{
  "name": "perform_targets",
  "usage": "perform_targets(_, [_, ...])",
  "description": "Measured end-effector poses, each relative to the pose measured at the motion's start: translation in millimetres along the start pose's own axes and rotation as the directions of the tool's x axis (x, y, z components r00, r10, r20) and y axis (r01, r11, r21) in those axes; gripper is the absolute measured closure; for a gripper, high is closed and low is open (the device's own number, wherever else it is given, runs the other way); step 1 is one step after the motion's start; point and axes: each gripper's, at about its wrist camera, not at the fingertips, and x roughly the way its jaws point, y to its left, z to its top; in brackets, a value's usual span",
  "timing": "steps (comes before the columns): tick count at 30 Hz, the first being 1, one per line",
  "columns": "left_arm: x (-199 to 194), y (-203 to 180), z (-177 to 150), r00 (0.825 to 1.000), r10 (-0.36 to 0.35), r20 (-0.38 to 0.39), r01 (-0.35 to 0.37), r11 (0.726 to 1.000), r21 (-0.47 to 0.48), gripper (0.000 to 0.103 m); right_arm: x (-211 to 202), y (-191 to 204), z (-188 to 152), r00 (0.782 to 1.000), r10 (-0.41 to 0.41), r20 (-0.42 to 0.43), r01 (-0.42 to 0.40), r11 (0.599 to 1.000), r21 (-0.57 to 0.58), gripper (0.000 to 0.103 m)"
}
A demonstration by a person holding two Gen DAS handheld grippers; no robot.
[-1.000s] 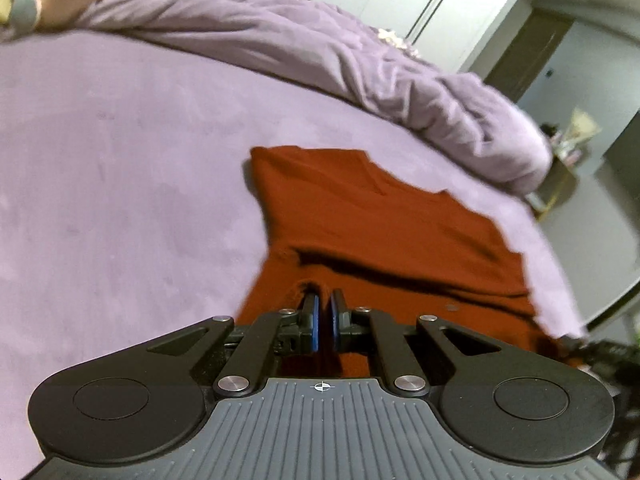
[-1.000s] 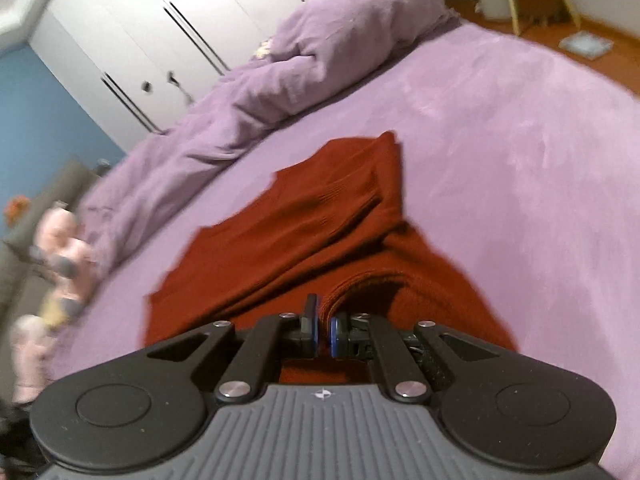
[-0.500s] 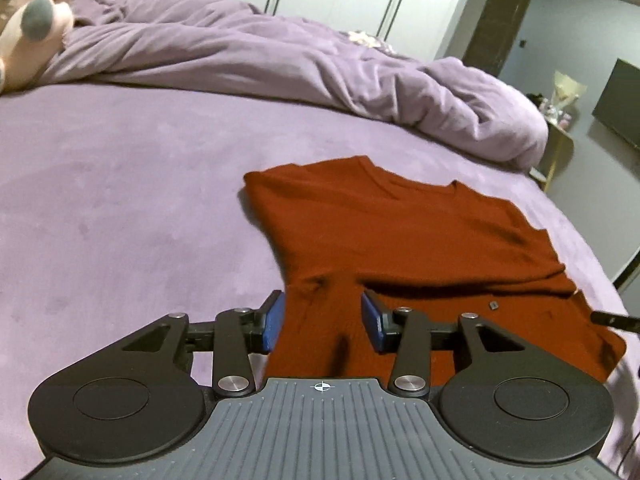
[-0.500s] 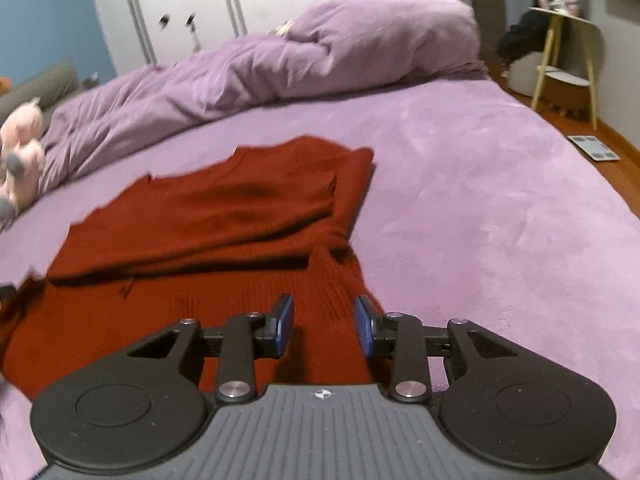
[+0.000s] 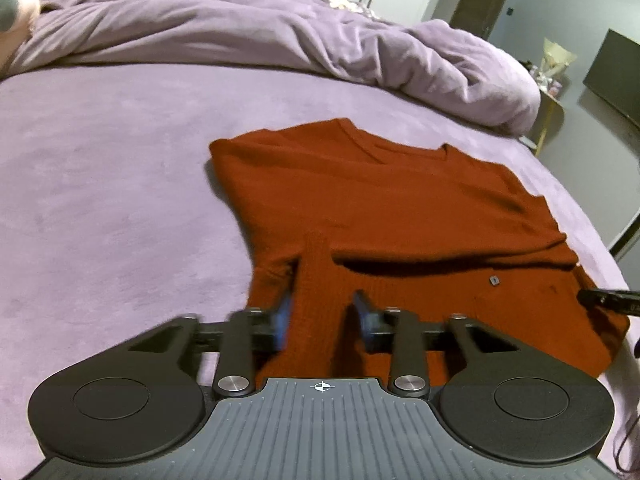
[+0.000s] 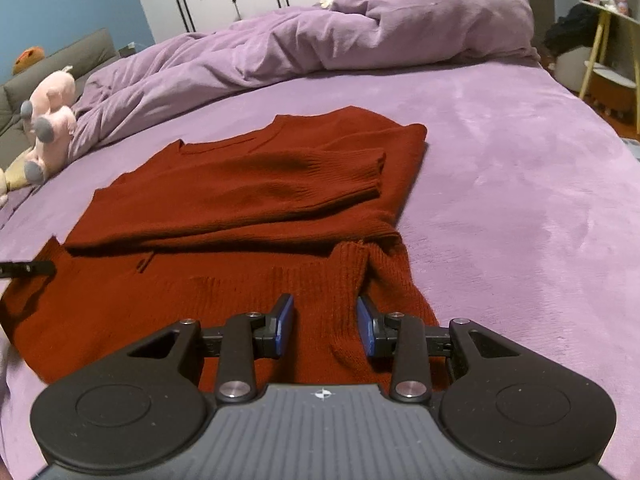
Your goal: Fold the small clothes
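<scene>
A rust-red knit sweater (image 5: 392, 208) lies flat on the purple bed, sleeves folded across its body; it also shows in the right wrist view (image 6: 240, 208). My left gripper (image 5: 324, 320) is open over the sweater's near left hem, with a raised ridge of knit between its blue pads. My right gripper (image 6: 324, 326) is open over the near right hem, holding nothing. A folded sleeve cuff (image 6: 360, 172) rests on top of the body. The right gripper's tip (image 5: 608, 300) shows at the left view's right edge.
A rumpled purple duvet (image 5: 280, 36) lies along the far side of the bed. A pink plush toy (image 6: 48, 120) sits at the far left. A yellow side table (image 6: 612, 44) stands right of the bed. White wardrobes line the back wall.
Both grippers were shut on the sweater's hem a second ago; they have opened, let the hem down onto the bed and drawn back slightly.
</scene>
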Motion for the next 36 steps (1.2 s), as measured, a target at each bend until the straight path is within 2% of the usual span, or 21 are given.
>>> perform_targets(3, [-2, -5, 0, 1.000, 0.014, 0.004, -0.014, 0.999, 0.030, 0.087, 1, 3, 1, 1.000, -0.014, 0.001, 0.014, 1.000, -0.022, 0.075])
perform_targets(6, [-5, -6, 1, 1.000, 0.003, 0.000, -0.003, 0.999, 0.035, 0.092, 2, 3, 2, 1.000, -0.005, 0.003, 0.005, 1.000, -0.021, 0.090])
perform_targets(10, [-10, -2, 5, 1.000, -0.012, 0.001, 0.012, 1.000, -0.010, 0.094, -5, 8, 4, 0.999, -0.004, 0.034, 0.005, 1.000, -0.019, 0.095])
perform_targets(13, [-27, -4, 17, 0.998, -0.038, 0.057, 0.041, 0.998, -0.038, 0.095, -26, 15, 18, 0.991, 0.022, 0.128, -0.020, 1.000, -0.018, 0.096])
perform_targets(16, [-47, -6, 39, 0.987, -0.054, 0.150, 0.065, 0.996, -0.065, 0.095, -41, 14, 41, 0.971, 0.046, 0.233, -0.049, 0.999, 0.004, 0.096])
perform_targets(18, [-53, -6, 55, 0.979, -0.047, 0.199, 0.065, 0.994, -0.086, 0.095, -41, 11, 59, 0.960, 0.047, 0.277, -0.056, 0.998, 0.024, 0.096])
perform_targets(21, [-45, -4, 75, 0.966, 0.017, 0.257, 0.009, 0.995, -0.098, 0.095, -24, 9, 80, 0.951, -0.006, 0.310, -0.005, 0.999, 0.038, 0.096])
perform_targets(23, [-25, 0, 83, 0.972, 0.026, 0.236, -0.002, 0.995, -0.103, 0.095, -2, 6, 88, 0.958, -0.037, 0.283, 0.021, 0.998, 0.060, 0.095])
perform_targets(25, [4, 6, 84, 0.987, 0.040, 0.159, -0.019, 0.991, -0.131, 0.094, 25, 2, 91, 0.974, -0.053, 0.221, 0.036, 0.996, 0.079, 0.095])
perform_targets(27, [29, 8, 78, 0.994, 0.068, 0.085, -0.056, 0.989, -0.134, 0.093, 50, -2, 87, 0.988, -0.058, 0.147, 0.045, 0.995, 0.085, 0.095])
perform_targets(29, [43, 7, 69, 0.994, 0.106, 0.030, -0.102, 0.987, -0.121, 0.088, 63, -3, 79, 0.993, -0.067, 0.093, 0.060, 0.995, 0.084, 0.091])
perform_targets(31, [45, 6, 59, 0.995, 0.098, 0.034, -0.094, 0.990, -0.101, 0.072, 66, -4, 74, 0.996, -0.060, 0.073, 0.054, 0.995, 0.081, 0.086])
perform_targets(32, [44, 5, 55, 0.996, 0.079, 0.040, -0.075, 0.993, -0.089, 0.059, 64, -4, 71, 0.995, -0.055, 0.080, 0.049, 0.996, 0.072, 0.085])
perform_targets(33, [44, 3, 52, 0.997, 0.056, 0.045, -0.053, 0.996, -0.076, 0.053, 64, -3, 69, 0.995, -0.057, 0.081, 0.052, 0.997, 0.057, 0.085])
perform_targets(36, [46, 1, 50, 0.999, 0.032, 0.036, -0.031, 0.999, -0.044, 0.054, 66, 0, 71, 0.995, -0.066, 0.076, 0.065, 0.998, 0.021, 0.085])
